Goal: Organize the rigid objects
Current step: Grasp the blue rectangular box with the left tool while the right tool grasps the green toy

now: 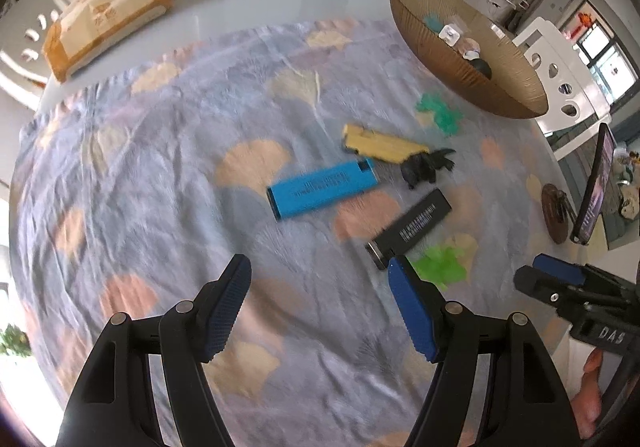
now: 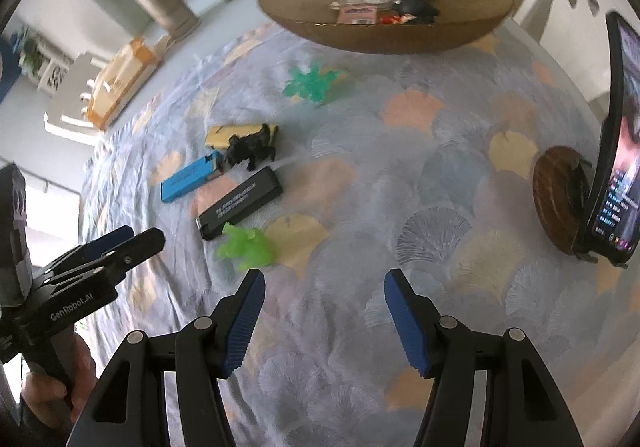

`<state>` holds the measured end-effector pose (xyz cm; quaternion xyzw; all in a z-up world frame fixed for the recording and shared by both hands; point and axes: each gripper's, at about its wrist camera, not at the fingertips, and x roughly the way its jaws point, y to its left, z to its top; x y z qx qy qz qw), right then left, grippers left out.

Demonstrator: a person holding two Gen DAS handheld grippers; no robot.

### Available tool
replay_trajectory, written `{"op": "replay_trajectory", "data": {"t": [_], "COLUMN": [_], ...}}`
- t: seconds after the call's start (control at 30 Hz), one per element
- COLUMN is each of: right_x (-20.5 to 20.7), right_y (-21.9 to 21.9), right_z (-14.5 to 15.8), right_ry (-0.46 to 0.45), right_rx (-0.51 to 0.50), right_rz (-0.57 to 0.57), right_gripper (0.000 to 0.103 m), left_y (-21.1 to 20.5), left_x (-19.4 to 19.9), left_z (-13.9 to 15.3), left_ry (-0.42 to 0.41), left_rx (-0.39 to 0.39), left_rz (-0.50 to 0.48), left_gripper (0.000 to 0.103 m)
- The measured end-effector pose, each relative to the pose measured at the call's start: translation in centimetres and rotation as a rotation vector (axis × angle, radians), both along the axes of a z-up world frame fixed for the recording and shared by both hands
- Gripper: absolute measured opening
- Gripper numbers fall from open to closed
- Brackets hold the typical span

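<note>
Near the bowl (image 2: 384, 35) lie three bars (image 1: 322, 190), two green toys (image 2: 314, 83), one black figure (image 2: 252, 149); your left gripper (image 1: 320, 299) and right gripper (image 2: 324, 311) gape empty.

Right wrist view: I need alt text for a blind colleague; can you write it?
The open right tool hovers over a fan-patterned cloth, empty. Ahead lie a lime-green plastic toy, black rectangular box, blue rectangular box, and, farther back, a brown ribbed bowl holding trinkets.

Bright window daylight, slight motion blur, strong fisheye edge distortion.
</note>
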<state>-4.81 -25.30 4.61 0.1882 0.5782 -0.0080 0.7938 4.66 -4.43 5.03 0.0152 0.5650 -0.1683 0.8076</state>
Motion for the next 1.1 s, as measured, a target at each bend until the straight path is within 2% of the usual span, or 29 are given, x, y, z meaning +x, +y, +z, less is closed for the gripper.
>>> {"op": "replay_trajectory", "data": {"t": [0.1,0.2,0.27,0.33,0.4,0.47,0.63,0.7,0.73,0.77,0.83,0.87,1.1], "right_x": [0.7,1.6,2.4,3.2,3.5,3.8,4.7,4.7,4.7,4.6,4.6,4.5,3.3], "right_y": [-0.1,0.3,1.2,2.7,3.9,5.4,8.0,8.7,9.1,9.6,10.2,10.5,9.9], "right_z": [-0.1,-0.7,-1.2,-1.9,-2.3,-2.5,-3.4,-3.6,-3.6,-3.7,-3.6,-3.6,-2.6], "right_ry": [0.001,0.003,0.008,0.03,0.047,0.051,0.056,0.048,0.041,0.037,0.021,0.017,-0.022], "right_rx": [0.025,0.139,0.15,0.151,0.156,0.093,-0.038,-0.076,-0.094,-0.117,-0.179,-0.195,-0.138], "right_rz": [0.006,0.017,0.041,0.103,0.159,0.209,0.297,0.315,0.326,0.333,0.343,0.355,0.362], "right_gripper": [0.061,0.061,0.061,0.061,0.061,0.061,0.061,0.061,0.061,0.061,0.049,0.044,0.043], "left_y": [-0.8,-2.5,-3.6,-4.5,-5.3,-5.5,-5.6,-5.5,-5.4,-5.2,-5.0,-4.8,-3.1], "left_x": [1.4,2.8,3.7,4.2,4.7,5.2,5.7,5.4,5.2,5.1,5.0,4.8,3.5], "left_z": [-0.5,-1.5,-2.3,-2.8,-3.4,-3.6,-3.7,-3.6,-3.4,-3.3,-3.2,-3.2,-2.7], "left_ry": [0.001,-0.025,-0.028,-0.028,-0.012,-0.01,-0.024,-0.045,-0.059,-0.067,-0.069,-0.071,-0.06], "left_rx": [0.061,0.184,0.239,0.26,0.249,0.228,0.203,0.187,0.179,0.176,0.169,0.162,0.09], "left_rz": [-0.092,-0.223,-0.313,-0.385,-0.455,-0.484,-0.515,-0.514,-0.513,-0.506,-0.489,-0.475,-0.369], "left_gripper": [0.07,0.07,0.07,0.07,0.071,0.074,0.072,0.063,0.047,0.036,0.029,0.027,0.023]}}
